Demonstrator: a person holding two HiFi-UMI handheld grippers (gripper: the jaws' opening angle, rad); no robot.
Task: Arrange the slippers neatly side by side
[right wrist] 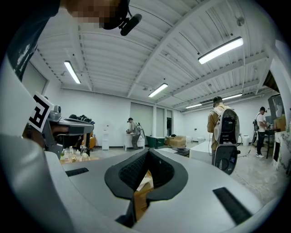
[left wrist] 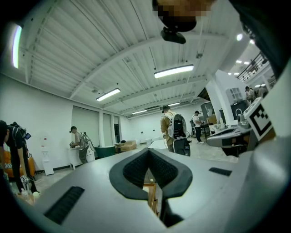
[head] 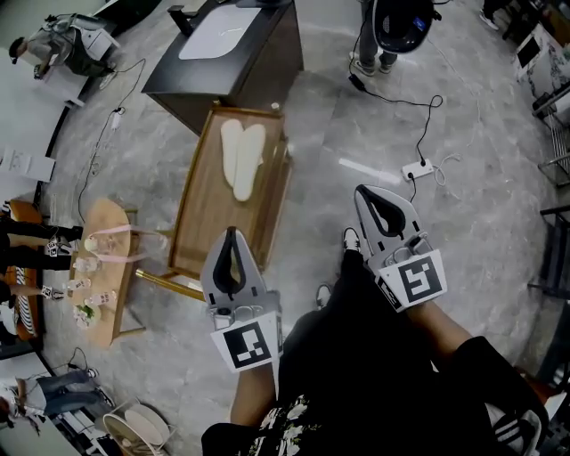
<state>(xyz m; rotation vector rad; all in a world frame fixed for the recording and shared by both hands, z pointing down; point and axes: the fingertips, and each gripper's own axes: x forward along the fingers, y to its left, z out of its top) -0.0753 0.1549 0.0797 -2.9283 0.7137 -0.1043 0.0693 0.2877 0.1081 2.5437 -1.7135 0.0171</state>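
Note:
Two pale cream slippers (head: 242,158) lie side by side, touching, at the far end of a low wooden table (head: 200,223). My left gripper (head: 232,233) hangs over the table's near right corner, well short of the slippers, shut with nothing in it. My right gripper (head: 362,191) is held over the bare floor to the right of the table, also shut and empty. In the left gripper view the left gripper (left wrist: 149,151) has its dark pads closed together, and a strip of the wooden table shows beneath them. The right gripper view shows the right gripper (right wrist: 148,152) with its jaws closed too.
A dark cabinet (head: 227,53) stands just beyond the table. A small wooden side table (head: 102,267) with bottles is at the left. A power strip (head: 417,169) and its cable lie on the floor at the right. A person (head: 392,27) stands at the back.

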